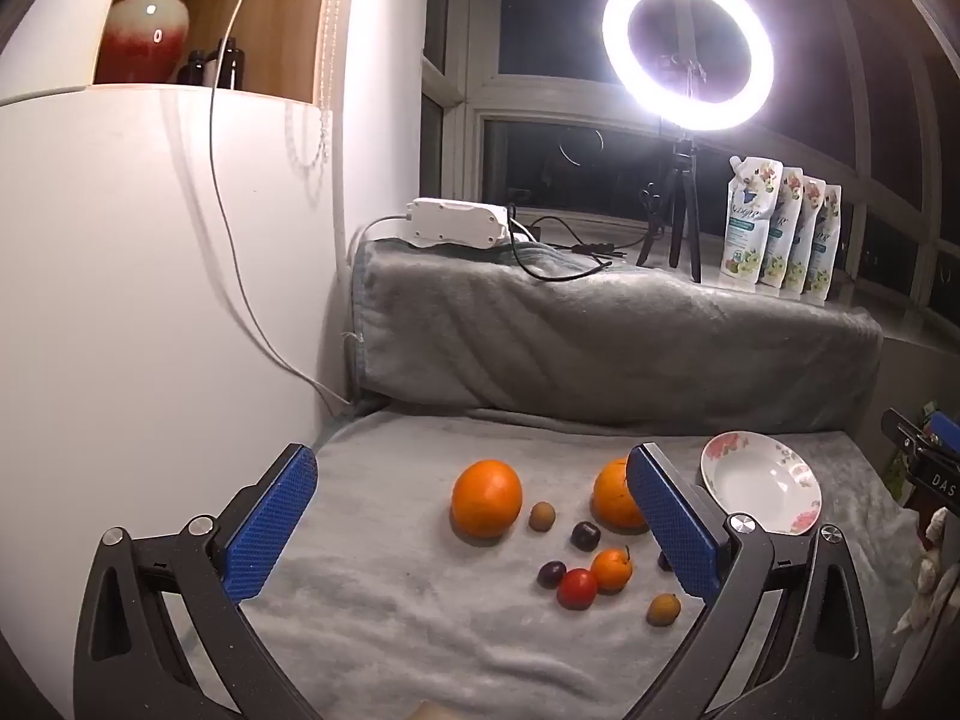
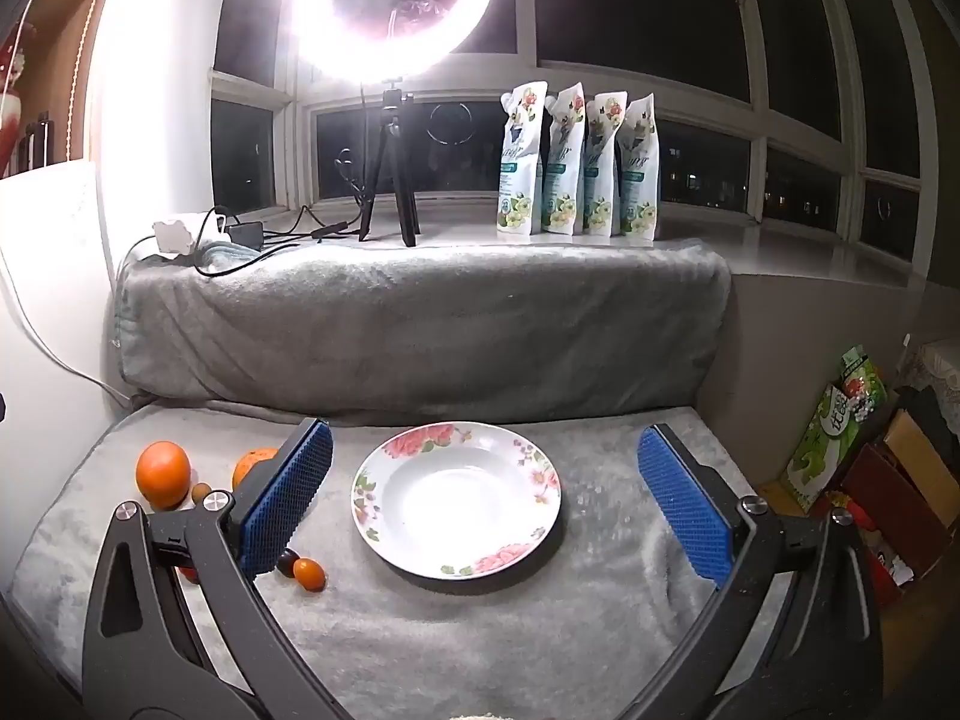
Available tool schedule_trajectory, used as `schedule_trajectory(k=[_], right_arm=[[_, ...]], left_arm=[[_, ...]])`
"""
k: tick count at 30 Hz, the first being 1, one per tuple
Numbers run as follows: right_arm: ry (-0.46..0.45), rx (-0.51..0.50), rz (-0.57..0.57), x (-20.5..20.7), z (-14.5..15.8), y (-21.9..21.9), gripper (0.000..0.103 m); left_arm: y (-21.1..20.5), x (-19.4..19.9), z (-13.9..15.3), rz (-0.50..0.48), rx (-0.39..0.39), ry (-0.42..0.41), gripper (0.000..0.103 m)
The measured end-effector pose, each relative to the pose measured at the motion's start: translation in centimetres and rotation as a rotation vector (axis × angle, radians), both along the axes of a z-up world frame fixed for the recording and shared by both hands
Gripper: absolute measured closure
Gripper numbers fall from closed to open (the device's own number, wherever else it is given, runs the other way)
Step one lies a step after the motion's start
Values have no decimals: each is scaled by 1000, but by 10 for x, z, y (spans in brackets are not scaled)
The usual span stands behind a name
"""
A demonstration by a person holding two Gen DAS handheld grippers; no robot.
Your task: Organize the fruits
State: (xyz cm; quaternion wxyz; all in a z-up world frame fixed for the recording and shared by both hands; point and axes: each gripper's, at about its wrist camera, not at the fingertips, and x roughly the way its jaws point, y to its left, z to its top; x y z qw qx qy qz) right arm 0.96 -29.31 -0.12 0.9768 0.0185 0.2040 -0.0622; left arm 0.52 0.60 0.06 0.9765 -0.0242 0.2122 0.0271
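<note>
Both claws spread wide, nothing between the pads.

Left gripper (image 1: 474, 516) hangs over the grey blanket (image 1: 390, 630), tilted down toward the fruit cluster. Framed between its fingers: large orange (image 1: 486, 498) sits mid-gap, closer to the left pad than the other fruit but well apart from it. Second orange (image 1: 615, 495) is just beside the right pad, partly hidden behind it in this view; can't tell if it touches. Between the two oranges: a small brown fruit (image 1: 542, 516) and a dark plum (image 1: 585, 536). Nearer the camera: small mandarin (image 1: 612, 569) touching a red fruit (image 1: 577, 588), another dark plum (image 1: 551, 574) just beside the red one, and a yellowish-brown fruit (image 1: 663, 609) close to the right pad's lower end. All fruit lies on the blanket, none in the dish.

Floral plate (image 1: 798, 516) lies outside the left claw, right of its right finger, empty.

Right gripper (image 2: 483, 504) is centred on that plate (image 2: 384, 516): plate sits on the blanket in the gap between the fingers, apart from both pads, nearer the left one. Fruit is off to the left of this claw, mostly behind its left finger; the large orange (image 2: 163, 474) is clear of it at far left.

Behind: ring light (image 1: 687, 36) on a tripod, four pouches (image 2: 576, 162) on the sill.
</note>
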Motion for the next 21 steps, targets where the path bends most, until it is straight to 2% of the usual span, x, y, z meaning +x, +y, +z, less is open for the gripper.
schedule_trajectory(k=[21], right_arm=[[2,18,15,0,-1,-1,0]], left_arm=[[-3,3,0,-6,9,-7,1]])
